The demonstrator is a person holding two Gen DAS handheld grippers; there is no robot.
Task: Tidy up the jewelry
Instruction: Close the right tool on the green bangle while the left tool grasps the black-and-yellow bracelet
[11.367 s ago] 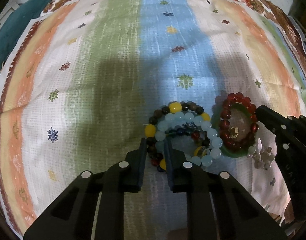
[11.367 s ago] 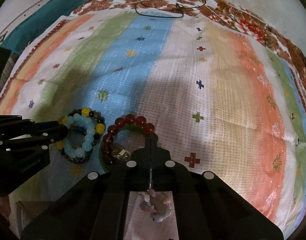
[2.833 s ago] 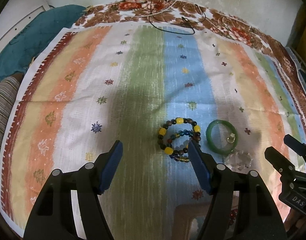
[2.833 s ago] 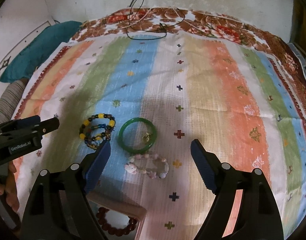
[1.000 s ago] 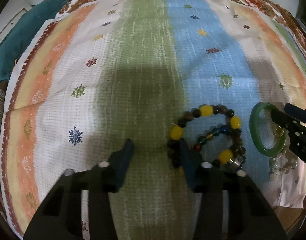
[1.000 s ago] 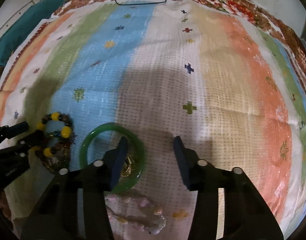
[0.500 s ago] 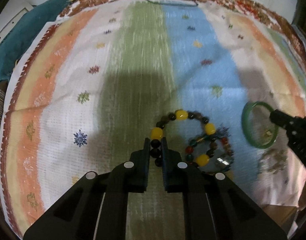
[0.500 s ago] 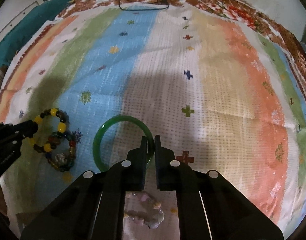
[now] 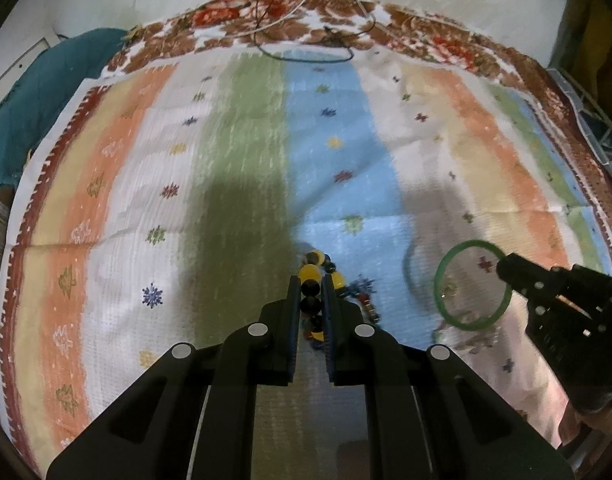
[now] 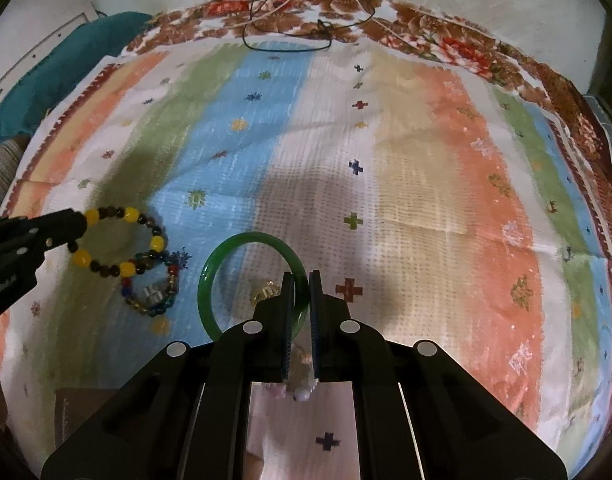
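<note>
Only right wrist shows pink bracelet point(image 10: 302, 390).

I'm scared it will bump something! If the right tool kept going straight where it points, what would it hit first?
Probably just the striped cloth. The right tool, shut on the green bangle, has nothing else lying ahead, though depth is unclear.

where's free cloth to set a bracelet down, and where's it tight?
Free: the orange and beige stripes right of the green bangle, and the far cloth up to the black cord. Also the green and orange stripes left of the beaded bracelet. Crowded: near centre, where the bangle, gold ring, small bead bracelet and both grippers bunch.
</note>
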